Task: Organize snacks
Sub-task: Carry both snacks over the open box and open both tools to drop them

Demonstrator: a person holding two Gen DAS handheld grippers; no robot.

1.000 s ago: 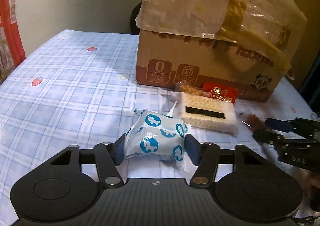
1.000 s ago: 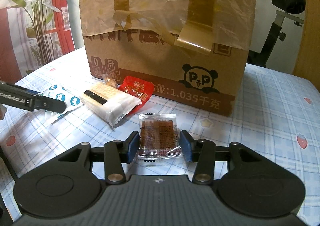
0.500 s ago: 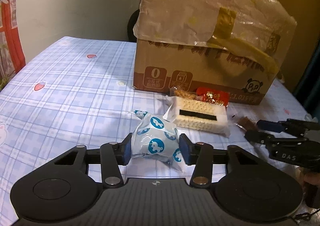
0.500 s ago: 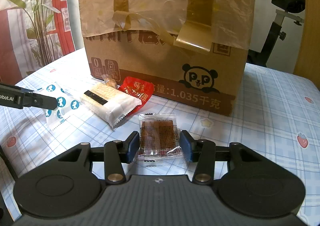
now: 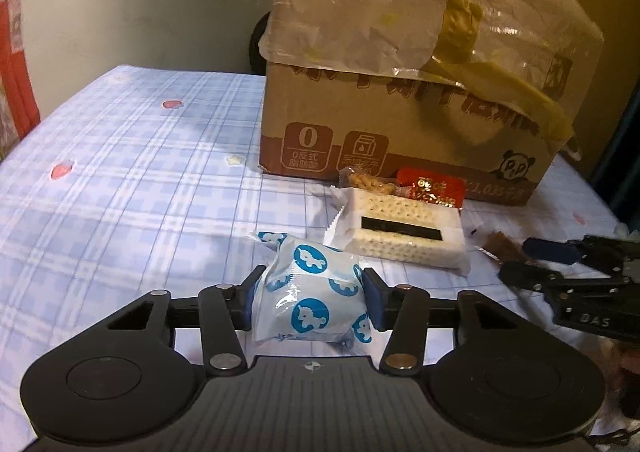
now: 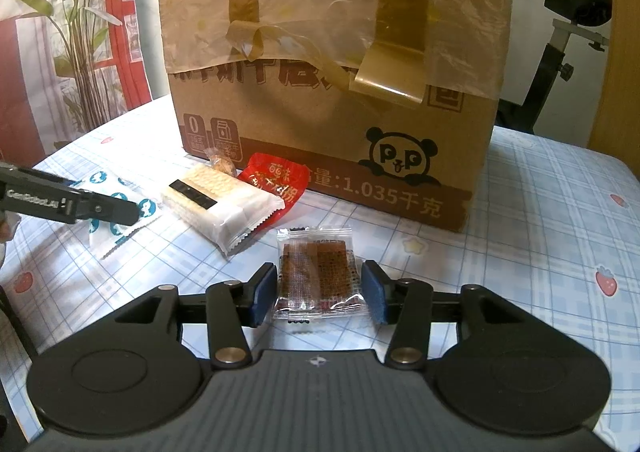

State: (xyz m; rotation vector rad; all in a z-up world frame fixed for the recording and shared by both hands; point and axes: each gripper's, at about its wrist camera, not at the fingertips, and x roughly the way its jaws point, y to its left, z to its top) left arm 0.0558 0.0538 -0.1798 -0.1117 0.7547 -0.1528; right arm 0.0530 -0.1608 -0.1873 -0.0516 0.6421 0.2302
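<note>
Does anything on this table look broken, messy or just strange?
The cardboard box looks rough: crinkled plastic sheet covers its top, and a strip of brown tape has peeled loose and curls away from its front. The snack packets look intact, with nothing spilled on the checked tablecloth.

Each wrist camera sits low behind its own jaws, facing forward across the tablecloth (image 5: 132, 180) toward the cardboard box (image 5: 400, 124) beyond them. Both views share the box and the cracker pack (image 6: 224, 204) ahead; each shows the other gripper at its edge
</note>
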